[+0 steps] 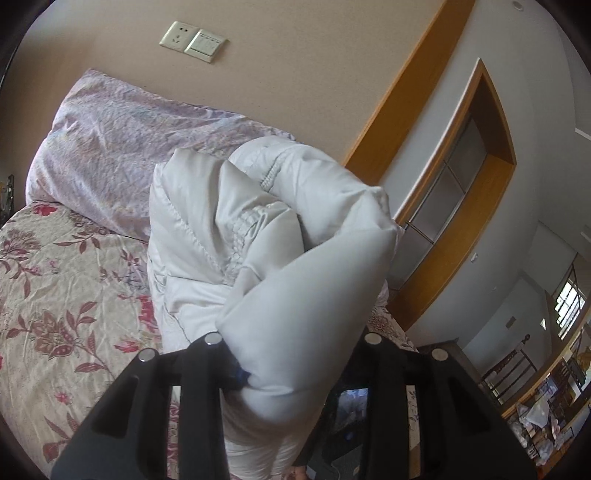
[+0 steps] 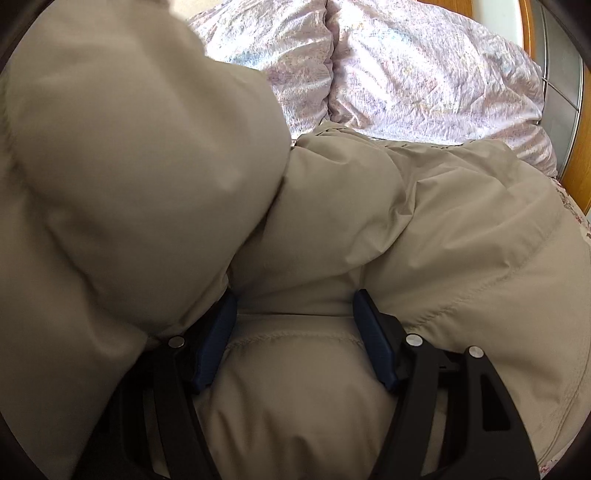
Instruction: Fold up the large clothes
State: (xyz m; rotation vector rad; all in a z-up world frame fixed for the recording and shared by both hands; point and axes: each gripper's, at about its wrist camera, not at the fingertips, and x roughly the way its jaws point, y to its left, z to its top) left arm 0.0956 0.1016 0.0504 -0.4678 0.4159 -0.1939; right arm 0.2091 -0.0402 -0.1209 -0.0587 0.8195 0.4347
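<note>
A pale grey padded jacket (image 1: 258, 221) lies on the bed, and one bulky part of it is lifted off the bedding. My left gripper (image 1: 291, 369) is shut on that lifted part; a thick roll of fabric fills the gap between its black fingers and hides the pads, apart from a bit of blue. In the right wrist view the jacket (image 2: 406, 221) fills most of the picture. My right gripper (image 2: 295, 332) is pushed down into it, its blue pads (image 2: 373, 339) pressing either side of a puffy quilted section. A raised, rounded fold (image 2: 129, 147) looms at the upper left.
A floral sheet (image 1: 55, 295) covers the bed. Lilac pillows (image 1: 110, 147) (image 2: 406, 74) lie at its head against a beige wall with a socket plate (image 1: 177, 35). A wood-framed panel (image 1: 461, 184) stands to the right, with cluttered shelves beyond it.
</note>
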